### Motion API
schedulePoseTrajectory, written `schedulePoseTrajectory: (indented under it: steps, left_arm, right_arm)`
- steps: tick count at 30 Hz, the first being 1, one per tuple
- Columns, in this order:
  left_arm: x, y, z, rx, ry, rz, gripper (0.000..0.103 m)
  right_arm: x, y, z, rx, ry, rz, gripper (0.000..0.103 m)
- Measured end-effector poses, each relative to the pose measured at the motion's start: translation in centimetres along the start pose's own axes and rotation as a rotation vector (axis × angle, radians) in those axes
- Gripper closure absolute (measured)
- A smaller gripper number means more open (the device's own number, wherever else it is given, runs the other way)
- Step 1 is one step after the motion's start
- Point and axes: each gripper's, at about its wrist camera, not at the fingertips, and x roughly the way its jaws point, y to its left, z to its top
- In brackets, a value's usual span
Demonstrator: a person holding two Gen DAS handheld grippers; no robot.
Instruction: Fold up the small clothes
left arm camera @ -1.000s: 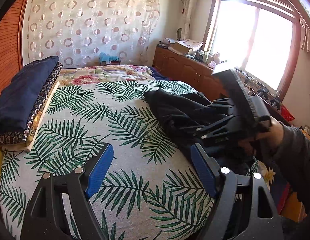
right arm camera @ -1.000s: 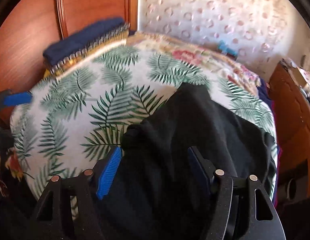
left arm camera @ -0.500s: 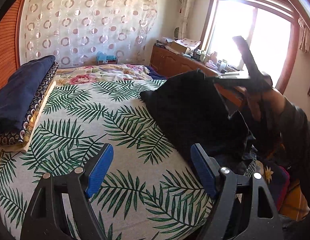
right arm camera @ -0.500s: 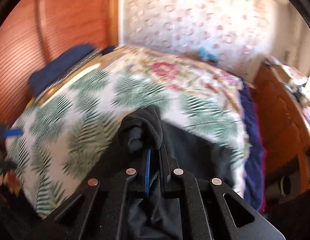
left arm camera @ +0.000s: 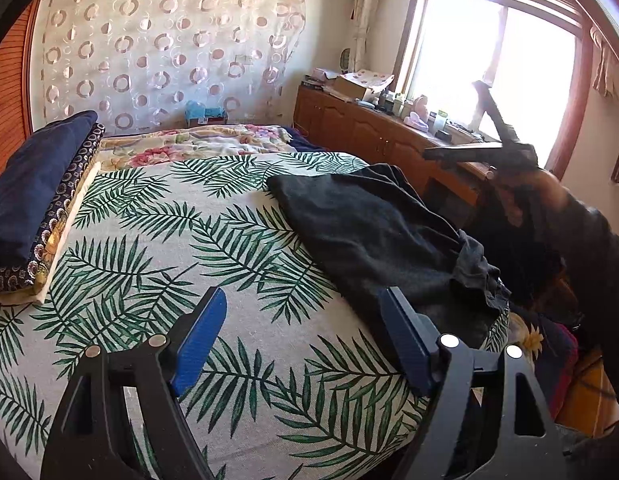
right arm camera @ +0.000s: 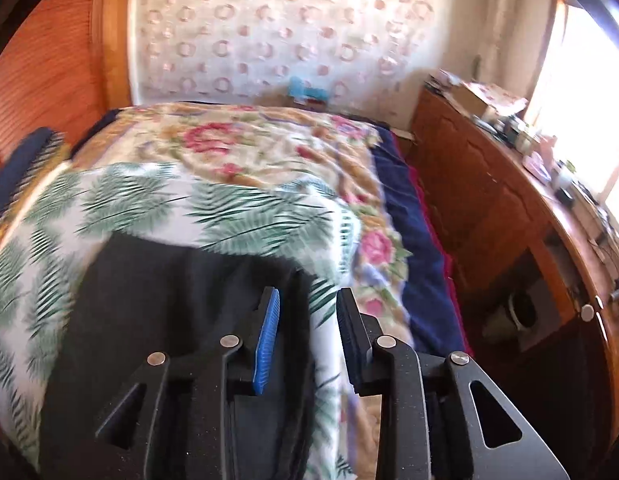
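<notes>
Black garment beneath right hand-held gripper

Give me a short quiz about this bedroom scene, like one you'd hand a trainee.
1. True or false: the right gripper is clamped on the black garment.
2. Which covering does the black garment lie on? A) the palm-leaf sheet B) the floral blanket C) the folded navy bedding
3. Fill in: the left gripper has its jaws ____, with nothing between them.

Key:
1. False; its jaws are apart and hold nothing.
2. A
3. open
</notes>
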Motion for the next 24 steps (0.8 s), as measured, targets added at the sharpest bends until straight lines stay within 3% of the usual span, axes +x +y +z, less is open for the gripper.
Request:
schedulePoseTrajectory:
  steps: [5, 9, 16, 22, 24]
  left_arm:
    - [0.6, -0.9, -0.1, 0.014, 0.012, -0.008, 0.023]
    - [1.0, -1.8, -0.1, 0.031, 0.022, -0.009, 0.023]
    - [2.2, -3.6, -0.6, 0.061, 0.049, -0.026, 0.023]
    - [3.4, -4.8, -1.3, 0.079, 0.087, -0.049, 0.023]
    - [3.5, -5.3, -1.4, 0.09, 0.093, -0.054, 0.023]
  right_arm:
    - [-5.7, 3.4, -5.2, -0.062, -0.043, 0.135, 0.064]
    - [-6.7, 6.4, -9.6, -0.093, -0.029, 0.19, 0.063]
    - [-6.2, 7.0, -14.5, -0.09, 0.015, 0.177, 0.055]
    - [-5.5, 6.4, -14.9, -0.063, 0.044, 0.169, 0.055]
    - [-5.5, 6.5, -15.0, -0.061, 0.044, 0.175, 0.077]
